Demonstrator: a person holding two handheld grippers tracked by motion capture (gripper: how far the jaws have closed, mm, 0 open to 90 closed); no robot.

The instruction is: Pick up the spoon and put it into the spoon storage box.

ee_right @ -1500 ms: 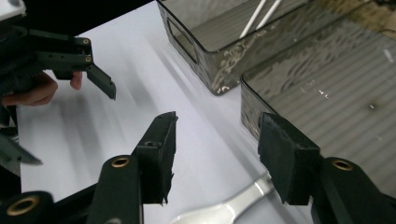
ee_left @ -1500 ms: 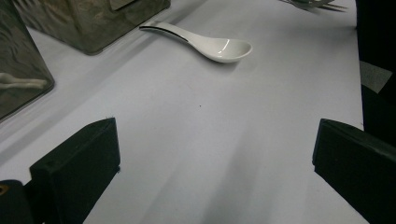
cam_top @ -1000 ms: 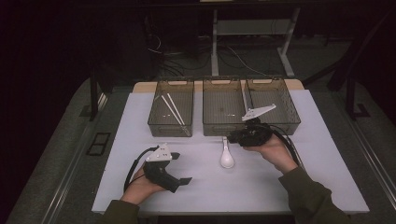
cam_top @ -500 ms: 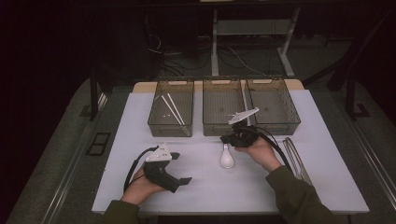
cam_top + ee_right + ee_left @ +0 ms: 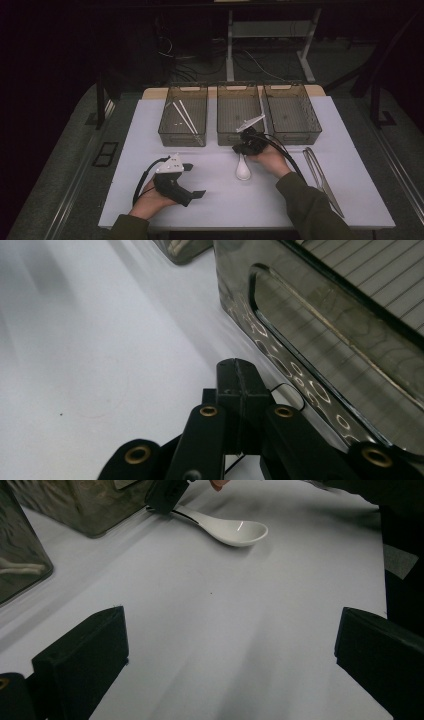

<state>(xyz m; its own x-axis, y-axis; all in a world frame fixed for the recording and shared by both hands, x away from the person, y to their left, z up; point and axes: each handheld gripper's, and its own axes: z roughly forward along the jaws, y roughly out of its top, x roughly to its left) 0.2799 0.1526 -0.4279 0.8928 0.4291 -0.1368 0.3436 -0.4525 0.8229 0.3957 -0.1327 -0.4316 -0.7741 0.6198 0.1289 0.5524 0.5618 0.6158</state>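
So far, an itemised count of the sorting work as I read it from my station.

Item: white spoon (image 5: pixel 243 169). It lay on the table (image 5: pixel 215 200), bowl toward me, handle pointing at the middle bin (image 5: pixel 239 136). Not yet binned.

Item: right tool (image 5: pixel 245 145). It sat at the spoon's handle end, just in front of the middle bin. In the right gripper view its jaws were pressed together; whether the handle was pinched between them I could not tell, since nothing of the spoon showed there. From the left gripper view the right tool (image 5: pixel 165 497) met the spoon (image 5: pixel 227 527) at its handle tip.

Item: left tool (image 5: pixel 192 192). Jaws spread wide, nothing between them, resting low on the table near me, well apart from the spoon.

Item: left bin (image 5: pixel 183 136). Held white chopsticks (image 5: pixel 186 117); I judged that portion done.

Item: right bin (image 5: pixel 295 134). No contents I could make out.

Item: metal tongs (image 5: pixel 320 177). Loose on the table at the right, untouched.

Remaining, by my judgement: spoon and tongs.
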